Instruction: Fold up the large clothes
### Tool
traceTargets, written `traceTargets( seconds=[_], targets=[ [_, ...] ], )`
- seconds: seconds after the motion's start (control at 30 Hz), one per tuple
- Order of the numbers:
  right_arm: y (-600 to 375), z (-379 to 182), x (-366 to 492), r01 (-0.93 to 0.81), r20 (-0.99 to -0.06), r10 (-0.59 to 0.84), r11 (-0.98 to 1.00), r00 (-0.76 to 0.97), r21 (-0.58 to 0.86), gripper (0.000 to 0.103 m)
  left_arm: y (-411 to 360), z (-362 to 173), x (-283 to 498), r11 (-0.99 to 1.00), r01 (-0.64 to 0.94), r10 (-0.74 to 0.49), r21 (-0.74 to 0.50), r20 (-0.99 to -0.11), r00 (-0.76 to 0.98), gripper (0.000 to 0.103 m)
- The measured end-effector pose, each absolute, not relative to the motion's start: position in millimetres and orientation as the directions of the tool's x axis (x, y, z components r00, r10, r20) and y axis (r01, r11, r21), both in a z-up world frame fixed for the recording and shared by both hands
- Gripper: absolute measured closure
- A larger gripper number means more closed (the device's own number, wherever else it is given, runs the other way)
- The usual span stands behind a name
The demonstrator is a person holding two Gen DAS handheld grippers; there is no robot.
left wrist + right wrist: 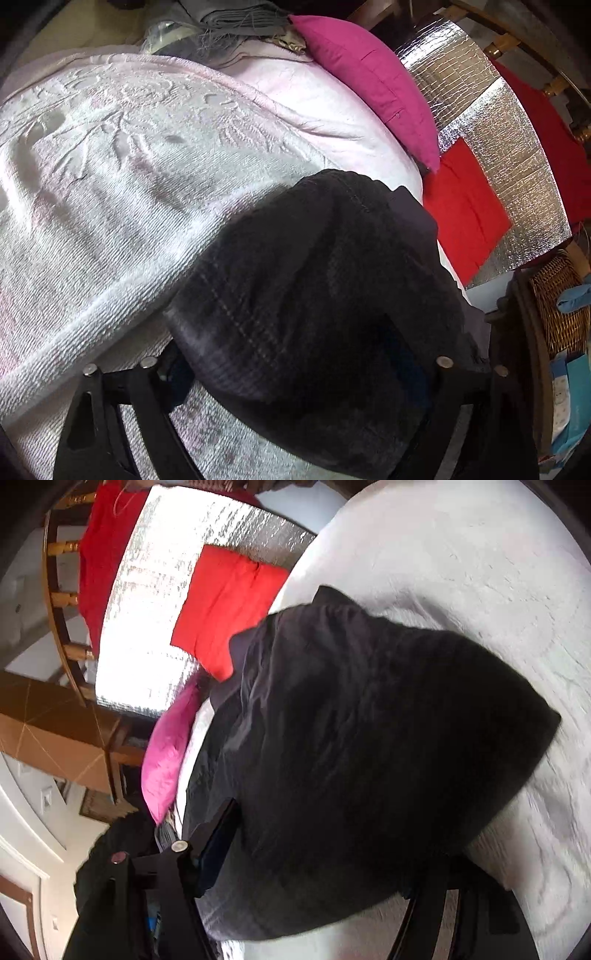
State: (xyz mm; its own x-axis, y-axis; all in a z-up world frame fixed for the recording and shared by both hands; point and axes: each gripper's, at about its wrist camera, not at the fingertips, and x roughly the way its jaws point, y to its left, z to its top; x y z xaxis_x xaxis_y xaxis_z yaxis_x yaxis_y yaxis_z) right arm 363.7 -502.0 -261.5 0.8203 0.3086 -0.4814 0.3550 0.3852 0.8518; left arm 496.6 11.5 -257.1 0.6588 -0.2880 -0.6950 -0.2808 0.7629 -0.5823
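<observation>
Seeing the task piece from your end? (desk)

Yes. I have the dark garment (332, 277) bunched in a thick heap on the pale textured blanket (110, 184). In the left wrist view it fills the frame from centre down to 5 o'clock. (operator)

And the left claw (306, 369)? (desk)

Its jaws stand wide, at 7 and 5 o'clock, with the heap between them and draped over the tips. I cannot tell whether the pads press on it. (operator)

Right side? (desk)

Much the same. The right claw (321, 867) is spread wide and the dark garment (369, 720) lies across the gap, hiding the finger at 5 o'clock. Again, I cannot tell if it grips. The blanket (480, 554) shows at 1 o'clock. (operator)

Around that? (desk)

Left view: a magenta pillow (369, 81) at 1 o'clock on the blanket, a red cloth (465, 214) on a foil sheet (509, 155) at 3, and a wicker basket (561, 306) at 4. Right view: the pillow (166, 760) is at 9 and the red cloth (225, 605) at 11. (operator)
</observation>
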Motion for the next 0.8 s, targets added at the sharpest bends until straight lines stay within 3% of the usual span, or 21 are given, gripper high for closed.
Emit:
traceTargets(
  seconds=[0.07,0.23,0.33,0.8],
  targets=[
    [-504,-262,367,0.356,-0.483,0.297,0.393,0.824,0.848,0.030,12,-258,501,0.762,-0.283,-0.275,-0.583,-0.686,0.673,0.025],
    [-507,-261,369,0.375,-0.516,0.277,0.433,0.810,0.820,0.051,15,-252,498,0.781,-0.262,-0.257,-0.566,-0.674,0.692,0.057],
    [-504,-253,367,0.374,-0.530,0.254,0.473,0.809,0.798,0.060,11,-241,496,0.804,-0.238,-0.243,-0.545,-0.666,0.705,0.065],
    [-497,-224,321,0.364,-0.562,0.286,0.524,0.776,0.770,0.065,30,-213,437,0.853,-0.165,-0.264,-0.495,-0.682,0.682,0.069]
  ],
)
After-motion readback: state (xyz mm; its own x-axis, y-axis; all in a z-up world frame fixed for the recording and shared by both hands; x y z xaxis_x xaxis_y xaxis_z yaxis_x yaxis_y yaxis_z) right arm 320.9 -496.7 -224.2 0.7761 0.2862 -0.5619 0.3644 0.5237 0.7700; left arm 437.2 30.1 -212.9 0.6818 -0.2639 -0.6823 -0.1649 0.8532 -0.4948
